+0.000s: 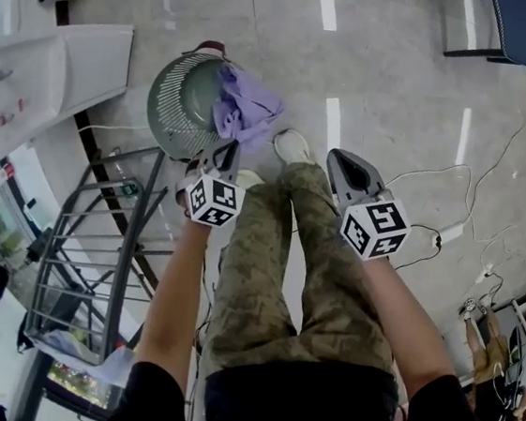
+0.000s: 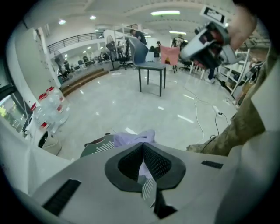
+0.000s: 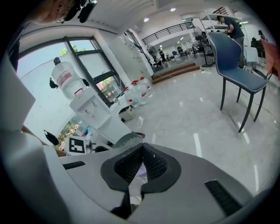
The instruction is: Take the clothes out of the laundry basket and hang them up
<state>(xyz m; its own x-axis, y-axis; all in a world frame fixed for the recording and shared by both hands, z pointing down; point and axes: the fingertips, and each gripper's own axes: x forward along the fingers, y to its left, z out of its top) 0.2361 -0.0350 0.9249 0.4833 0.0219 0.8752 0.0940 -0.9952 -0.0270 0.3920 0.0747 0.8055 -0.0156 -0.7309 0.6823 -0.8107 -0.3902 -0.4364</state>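
Left hand-held gripper point(image 1: 224, 151): jaws clenched on an edge of the purple garment point(image 1: 244, 108), with fabric showing between the pads. Right hand-held gripper point(image 1: 342, 162): jaws pressed together with nothing in them, level with the left above the person's legs. The garment is bunched over the right rim of the round slatted laundry basket point(image 1: 174, 100) on the floor point(image 1: 390, 87). A metal rack point(image 1: 100, 233) is left of the legs. 1 blue chair point(image 1: 524, 32) is well beyond.
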